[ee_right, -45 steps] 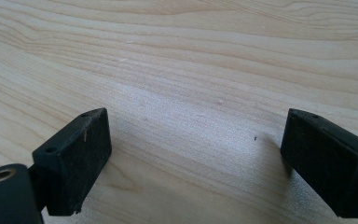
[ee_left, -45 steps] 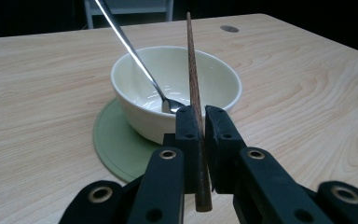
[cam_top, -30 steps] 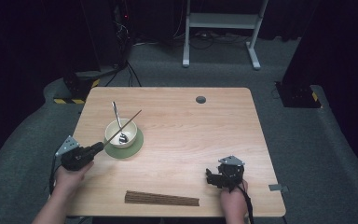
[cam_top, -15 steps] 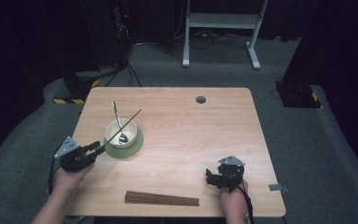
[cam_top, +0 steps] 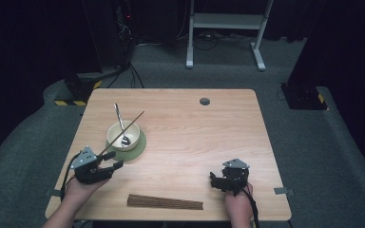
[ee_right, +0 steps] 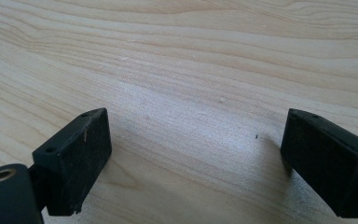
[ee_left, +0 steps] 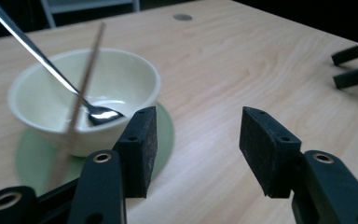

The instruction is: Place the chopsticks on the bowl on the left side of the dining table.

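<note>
Lower left of frame, left gripper [cam_top: 108, 161] fingers wide beside bowl [cam_top: 122, 136] | right gripper [cam_top: 218, 179] wide, empty | step: likely reaching the chopstick [cam_top: 123, 130] | next: close squarely on it.

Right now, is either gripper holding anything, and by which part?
Nothing is held. The left gripper has its jaws open beside the cream ceramic bowl; the right gripper has its jaws open over the bare wooden table.

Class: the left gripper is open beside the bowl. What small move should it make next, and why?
Probably ease the left gripper slightly left and close on the chopstick. Its jaws stand open and empty, and the stick leans out over the bowl rim, just outside its left jaw.
</note>
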A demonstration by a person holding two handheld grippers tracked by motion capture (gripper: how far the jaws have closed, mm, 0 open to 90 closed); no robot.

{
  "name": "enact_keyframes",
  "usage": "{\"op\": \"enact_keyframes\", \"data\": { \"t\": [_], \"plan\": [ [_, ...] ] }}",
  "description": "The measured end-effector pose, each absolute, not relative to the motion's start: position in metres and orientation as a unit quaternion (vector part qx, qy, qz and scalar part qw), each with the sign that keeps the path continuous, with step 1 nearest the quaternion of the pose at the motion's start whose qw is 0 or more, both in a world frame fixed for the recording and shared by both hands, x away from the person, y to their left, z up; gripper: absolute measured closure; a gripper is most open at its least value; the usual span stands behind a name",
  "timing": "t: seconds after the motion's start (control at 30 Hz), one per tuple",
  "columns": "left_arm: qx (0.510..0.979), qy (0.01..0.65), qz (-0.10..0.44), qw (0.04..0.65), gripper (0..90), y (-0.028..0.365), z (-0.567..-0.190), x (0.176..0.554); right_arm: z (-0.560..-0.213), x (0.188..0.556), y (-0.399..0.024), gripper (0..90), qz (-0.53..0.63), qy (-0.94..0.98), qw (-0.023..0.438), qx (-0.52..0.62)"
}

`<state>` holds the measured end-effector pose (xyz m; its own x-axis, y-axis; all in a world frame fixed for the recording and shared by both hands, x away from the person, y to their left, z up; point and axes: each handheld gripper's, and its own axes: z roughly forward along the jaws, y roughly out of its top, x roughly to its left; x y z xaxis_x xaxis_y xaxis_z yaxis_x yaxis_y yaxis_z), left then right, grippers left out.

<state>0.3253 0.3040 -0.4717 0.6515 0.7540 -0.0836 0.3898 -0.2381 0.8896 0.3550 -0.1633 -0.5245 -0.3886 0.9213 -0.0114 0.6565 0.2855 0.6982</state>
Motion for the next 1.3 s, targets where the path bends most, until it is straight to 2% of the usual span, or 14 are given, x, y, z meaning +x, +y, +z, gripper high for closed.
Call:
{"op": "enact_keyframes", "data": {
  "t": [0.23,0.5,0.73,1.3],
  "plan": [
    [0.807,0.336,0.132,0.468,42.8,0.281,-0.484,0.319,-0.524,0.355,-0.163,8.2,0.311,0.774,0.213,0.509],
    [0.826,0.328,0.116,0.443,42.5,0.275,-0.497,0.310,-0.524,0.355,-0.163,8.2,0.311,0.774,0.213,0.509],
    [0.841,0.310,0.079,0.436,44.0,0.272,-0.508,0.308,-0.524,0.355,-0.163,8.2,0.312,0.775,0.212,0.507],
    [0.870,0.275,0.059,0.406,47.5,0.256,-0.517,0.309,-0.524,0.355,-0.163,8.2,0.312,0.775,0.210,0.508]
  ]
}}
